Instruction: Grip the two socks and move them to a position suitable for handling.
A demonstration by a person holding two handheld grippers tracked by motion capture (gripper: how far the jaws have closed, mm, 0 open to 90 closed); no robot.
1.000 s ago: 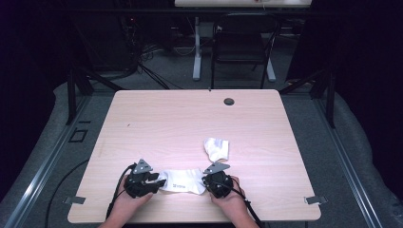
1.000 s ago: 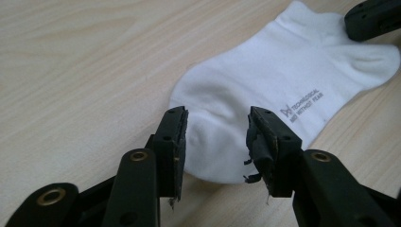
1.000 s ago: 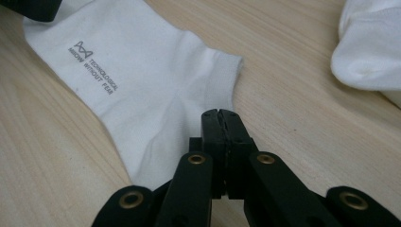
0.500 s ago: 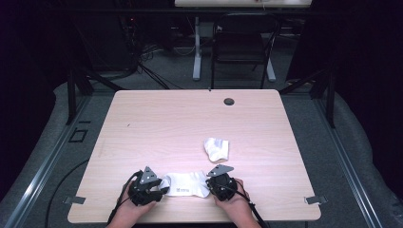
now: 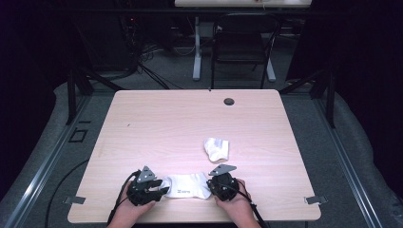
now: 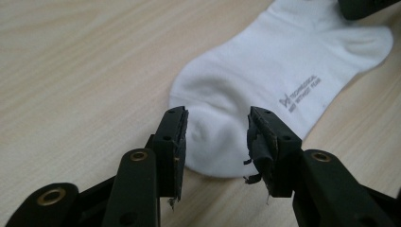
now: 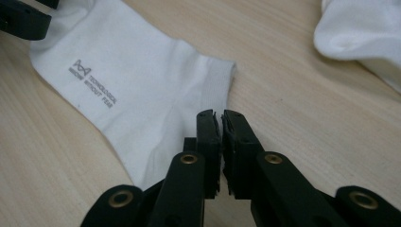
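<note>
A light wooden table point(image 5: 180, 123) is carrying everything here — its pale grain is running across the whole top. Near the far edge a small dark round grommet point(image 5: 229, 101) is sitting in the surface. A flat white sock point(image 5: 186, 185) with small grey lettering is lying spread out close to the near edge, its printed side facing up (the words are too small to read). A second white sock point(image 5: 216, 149) is lying crumpled right of the middle — near the flat one, not touching it.
</note>
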